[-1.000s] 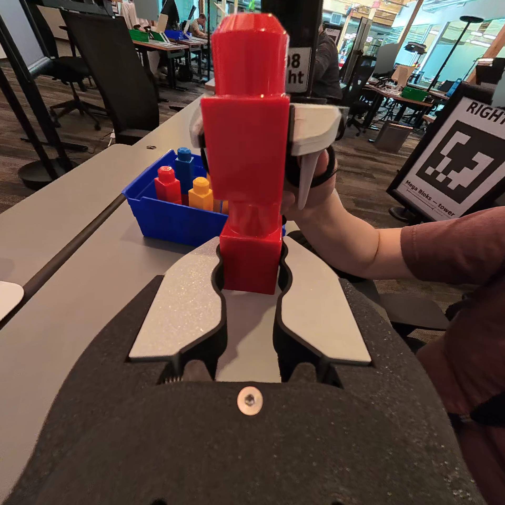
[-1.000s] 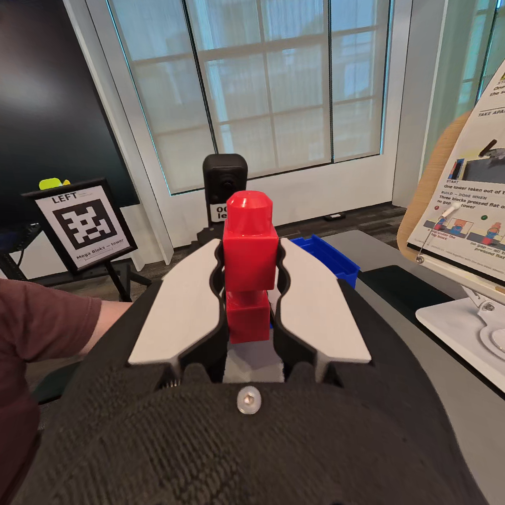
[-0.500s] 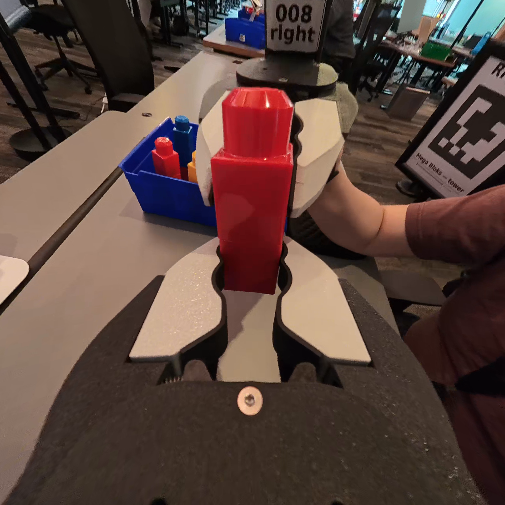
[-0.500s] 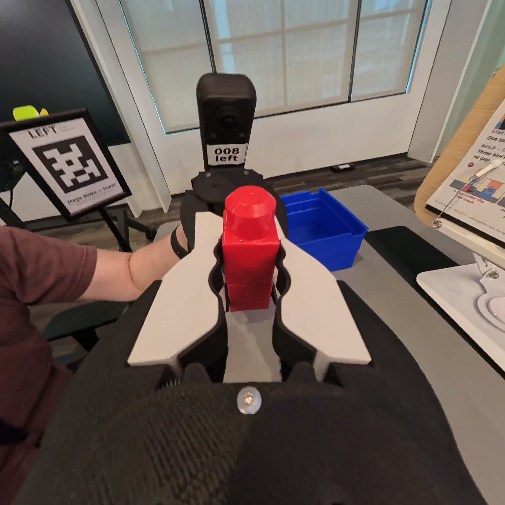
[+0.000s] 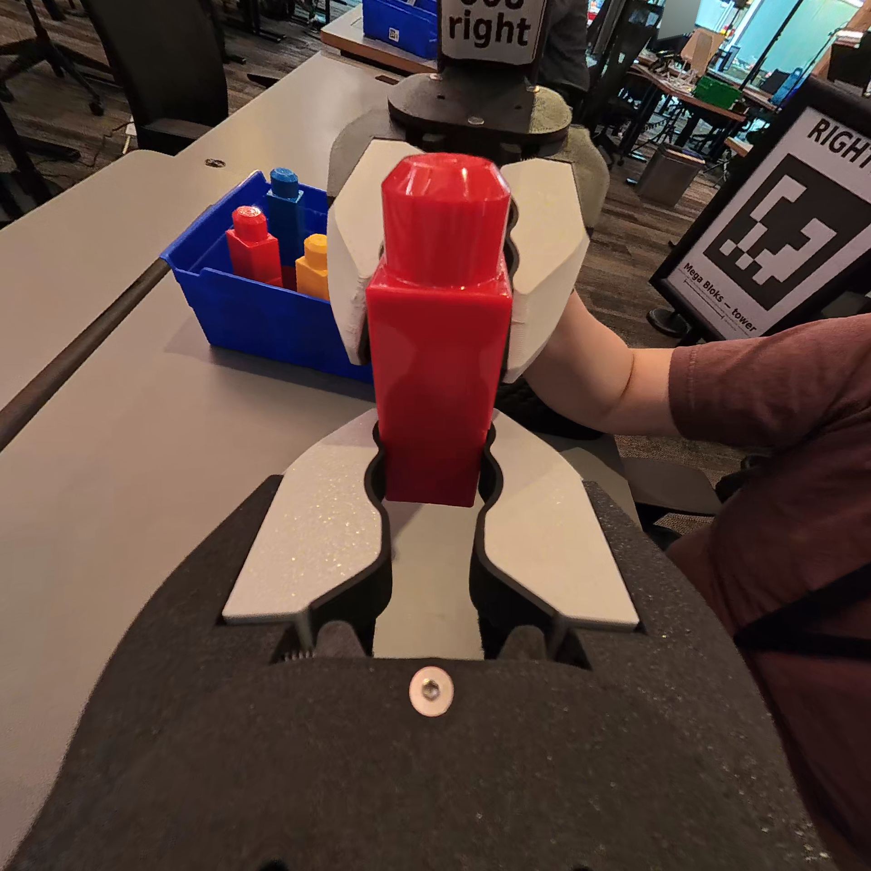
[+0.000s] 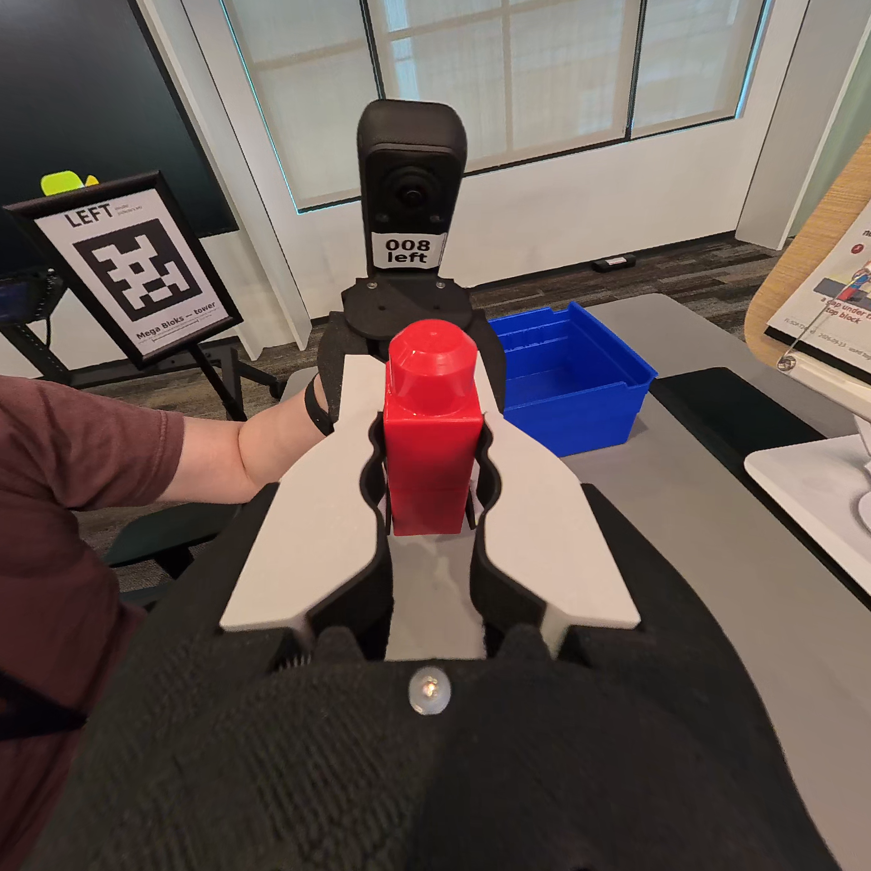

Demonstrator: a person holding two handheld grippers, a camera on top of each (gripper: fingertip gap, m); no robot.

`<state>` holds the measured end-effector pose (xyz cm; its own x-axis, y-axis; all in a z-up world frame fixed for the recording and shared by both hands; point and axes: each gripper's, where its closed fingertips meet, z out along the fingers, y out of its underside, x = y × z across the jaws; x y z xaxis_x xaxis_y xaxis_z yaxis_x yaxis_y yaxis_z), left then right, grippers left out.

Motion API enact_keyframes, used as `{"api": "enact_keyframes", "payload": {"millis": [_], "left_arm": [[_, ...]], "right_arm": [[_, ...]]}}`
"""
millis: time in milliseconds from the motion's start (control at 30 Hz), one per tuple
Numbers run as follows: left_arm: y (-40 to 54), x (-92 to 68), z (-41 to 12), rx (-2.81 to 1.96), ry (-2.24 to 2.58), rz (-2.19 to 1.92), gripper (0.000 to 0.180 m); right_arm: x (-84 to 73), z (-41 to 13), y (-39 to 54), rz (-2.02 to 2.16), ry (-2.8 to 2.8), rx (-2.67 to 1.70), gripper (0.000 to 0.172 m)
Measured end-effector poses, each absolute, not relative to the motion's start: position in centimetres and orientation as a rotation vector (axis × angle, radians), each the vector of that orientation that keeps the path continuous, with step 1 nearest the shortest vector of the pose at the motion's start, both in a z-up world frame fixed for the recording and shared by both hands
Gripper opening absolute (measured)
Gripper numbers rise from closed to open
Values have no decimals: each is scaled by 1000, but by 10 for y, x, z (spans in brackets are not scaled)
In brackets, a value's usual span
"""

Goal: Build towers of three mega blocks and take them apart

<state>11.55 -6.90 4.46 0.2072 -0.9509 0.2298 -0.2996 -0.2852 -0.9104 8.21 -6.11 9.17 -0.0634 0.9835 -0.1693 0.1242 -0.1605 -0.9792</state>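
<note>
Two red blocks are stacked into one column over the grey table (image 5: 141, 471). My left gripper (image 5: 431, 443) is shut on the lower red block (image 5: 431, 466); its pads press on both sides. My right gripper (image 6: 431, 452) is shut on the upper red block (image 6: 431, 438), whose stud points up. The lower block shows beneath it in the right wrist view (image 6: 426, 511). In the left wrist view the right gripper's white fingers (image 5: 353, 264) clamp the upper block (image 5: 438, 330) from the far side. The two blocks sit flush with no gap between them.
A blue bin (image 5: 254, 325) with red, blue and yellow blocks stands at the left behind the stack. An empty blue bin (image 6: 575, 410) stands on the other side. Framed marker signs (image 6: 136, 268) (image 5: 773, 235) stand off the table. An instruction board (image 6: 829, 301) and white stand (image 6: 810, 485) are at the right.
The upper red block came down onto the lower one. The stud that showed between them a second ago is now covered. Both grippers kept their hold throughout.
</note>
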Motion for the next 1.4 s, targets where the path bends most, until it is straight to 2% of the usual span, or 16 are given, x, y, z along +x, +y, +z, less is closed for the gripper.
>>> {"api": "enact_keyframes", "payload": {"millis": [167,200,233,267,367,533,633,967,1033,1133,1200,1267,1400], "left_arm": [[-69,113,50,-1688,1167,-1143,36],[-68,109,52,-1690,1161,-1145,36],[-61,101,52,-1714,1148,-1081,36],[-54,90,51,-1736,1136,-983,36],[-44,51,66,-1749,1062,-830,36],[-39,-8,88,-1768,914,-673,36],[-42,-20,97,-1752,866,-714,36],[-41,-19,90,-1811,857,-733,36],[-42,-18,87,-1822,872,-740,36],[-41,-16,85,-1827,878,-740,36],[-40,-13,84,-1829,878,-755,36],[-40,-9,83,-1826,881,-778,36],[-40,17,81,-1781,903,-919,36]], "right_arm": [[78,101,-59,1348,-1212,-1314,37],[78,106,-54,1304,-1175,-1285,47],[80,111,-50,1267,-1138,-1264,69],[84,115,-47,1254,-1118,-1263,73],[96,94,-25,1175,-1102,-1456,59],[100,-41,7,747,-1324,-2070,60],[97,-90,18,514,-1394,-2193,63],[109,-151,23,173,-1563,-2300,48],[109,-154,19,199,-1595,-2311,37],[110,-145,18,244,-1599,-2304,37],[105,-116,21,368,-1510,-2239,37],[98,-64,24,572,-1344,-2107,36],[103,84,6,1082,-966,-1538,36]]}}
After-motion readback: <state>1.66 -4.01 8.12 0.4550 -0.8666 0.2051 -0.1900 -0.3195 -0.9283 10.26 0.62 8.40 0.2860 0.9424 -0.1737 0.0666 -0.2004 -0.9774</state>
